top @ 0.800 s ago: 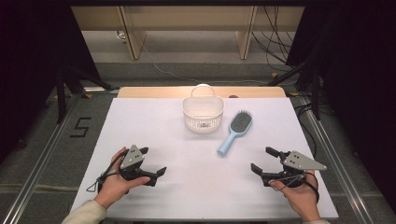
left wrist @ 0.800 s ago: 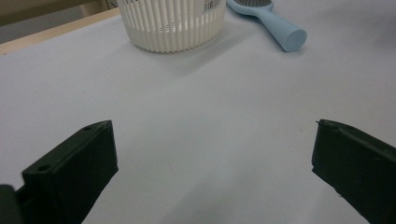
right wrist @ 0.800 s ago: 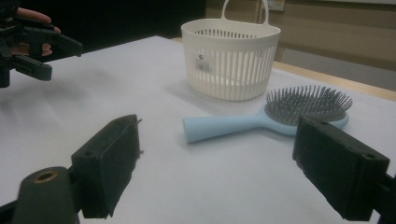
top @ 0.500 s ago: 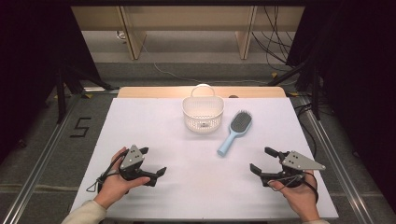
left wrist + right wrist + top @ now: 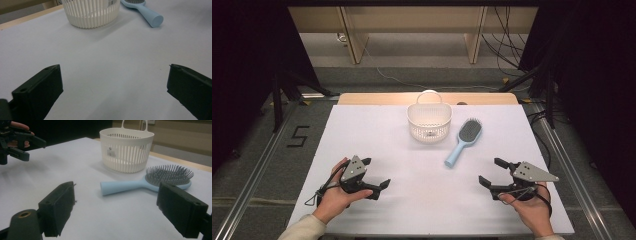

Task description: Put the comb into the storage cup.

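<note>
A white basket [image 5: 429, 121] stood toward the far side of the white tabletop [image 5: 377, 145]; it was the thing to measure places from. A light blue hairbrush [image 5: 463, 141] lay just beside the basket, on the person's right of it, with its bristles up; its round head sat next to the basket wall and its handle pointed back toward the person. The brush did not touch the basket; nothing could be seen inside the basket.

The right claw [image 5: 494, 172] rested low near the front edge of the tabletop, well apart from the basket and on the brush's side of it; its jaws stood wide and held nothing. In the right gripper view the brush handle [image 5: 121, 187] lay straight ahead between the two black jaws, with the basket [image 5: 126, 149] behind it. The left claw [image 5: 377, 174] sat on the other side, also well apart from the basket; it was wide open and empty too.

It looked like the very start of the job; no thing had been picked up yet. The brush probably had to go into the basket. The next move likely called for the right claw to slide forward to the handle, come down over it, and squeeze it across its thin part; the left claw might need to steady the basket so it would not tip.
</note>
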`<state>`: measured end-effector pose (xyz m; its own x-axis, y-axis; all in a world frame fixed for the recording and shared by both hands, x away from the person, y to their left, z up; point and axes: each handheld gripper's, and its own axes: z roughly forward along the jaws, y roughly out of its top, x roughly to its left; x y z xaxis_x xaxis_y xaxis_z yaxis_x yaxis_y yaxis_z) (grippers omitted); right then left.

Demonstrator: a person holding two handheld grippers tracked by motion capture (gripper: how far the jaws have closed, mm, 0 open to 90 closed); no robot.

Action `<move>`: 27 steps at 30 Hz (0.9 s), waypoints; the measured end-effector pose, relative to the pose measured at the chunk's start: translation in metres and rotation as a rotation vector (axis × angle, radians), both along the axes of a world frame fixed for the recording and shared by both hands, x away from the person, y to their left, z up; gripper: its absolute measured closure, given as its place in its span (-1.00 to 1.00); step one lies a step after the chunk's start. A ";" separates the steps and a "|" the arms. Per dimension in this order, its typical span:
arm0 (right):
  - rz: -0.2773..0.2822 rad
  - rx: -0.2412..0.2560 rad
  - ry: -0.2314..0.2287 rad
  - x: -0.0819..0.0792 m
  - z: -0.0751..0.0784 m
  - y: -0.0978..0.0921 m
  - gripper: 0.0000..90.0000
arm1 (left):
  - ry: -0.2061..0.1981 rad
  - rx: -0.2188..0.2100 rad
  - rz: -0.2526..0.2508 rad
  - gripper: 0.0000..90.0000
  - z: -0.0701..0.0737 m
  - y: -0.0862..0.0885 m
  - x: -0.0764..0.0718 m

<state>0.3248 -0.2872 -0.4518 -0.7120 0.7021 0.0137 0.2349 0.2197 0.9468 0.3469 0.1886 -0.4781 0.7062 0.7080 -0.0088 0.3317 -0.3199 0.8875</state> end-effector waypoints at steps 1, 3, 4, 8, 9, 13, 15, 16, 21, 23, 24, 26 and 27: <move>0.001 0.000 0.001 0.000 0.000 0.000 -0.65 | -0.001 0.001 0.000 -1.00 0.000 0.000 0.000; 0.001 0.001 0.000 0.000 -0.001 0.001 -0.65 | 0.000 0.000 0.000 -1.00 0.000 0.000 0.000; 0.002 -0.002 -0.002 0.001 -0.001 0.001 -0.65 | 0.000 0.001 0.000 -1.00 0.000 0.000 0.000; 0.009 0.003 -0.003 0.004 0.001 0.006 -0.65 | 0.001 0.003 0.001 -1.00 0.000 0.000 0.000; 0.011 0.006 -0.007 0.007 0.002 0.010 -0.64 | 0.001 0.004 -0.001 -1.00 0.000 0.000 0.001; 0.027 -0.024 -0.015 0.016 0.004 0.022 -0.50 | 0.001 0.007 -0.003 -1.00 -0.001 -0.001 0.001; 0.030 -0.051 -0.021 0.021 0.006 0.029 -0.29 | 0.003 0.007 -0.003 -1.00 -0.001 -0.001 0.001; 0.030 -0.051 -0.021 0.021 0.006 0.029 -0.29 | 0.003 0.007 -0.003 -1.00 -0.001 -0.001 0.001; 0.074 -0.098 -0.004 0.039 0.009 0.050 0.27 | 0.003 0.006 -0.002 -1.00 -0.001 -0.001 0.001; 0.112 -0.116 0.028 0.053 0.011 0.064 0.63 | 0.006 0.007 -0.001 -1.00 -0.001 -0.001 0.001; 0.116 -0.134 0.035 0.056 0.011 0.068 0.70 | 0.006 0.006 -0.002 -1.00 -0.001 -0.001 0.001; 0.120 -0.150 0.049 0.061 0.012 0.072 0.78 | 0.007 0.005 -0.003 -1.00 -0.001 -0.001 0.001; 0.114 -0.184 0.078 0.070 0.011 0.082 0.95 | 0.007 0.004 -0.003 -1.00 -0.001 -0.001 0.001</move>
<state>0.3948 -0.2052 -0.4413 -0.7886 0.6129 -0.0495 0.2694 0.4167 0.8682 0.3479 0.1880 -0.4793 0.7083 0.7059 -0.0110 0.3369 -0.3243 0.8839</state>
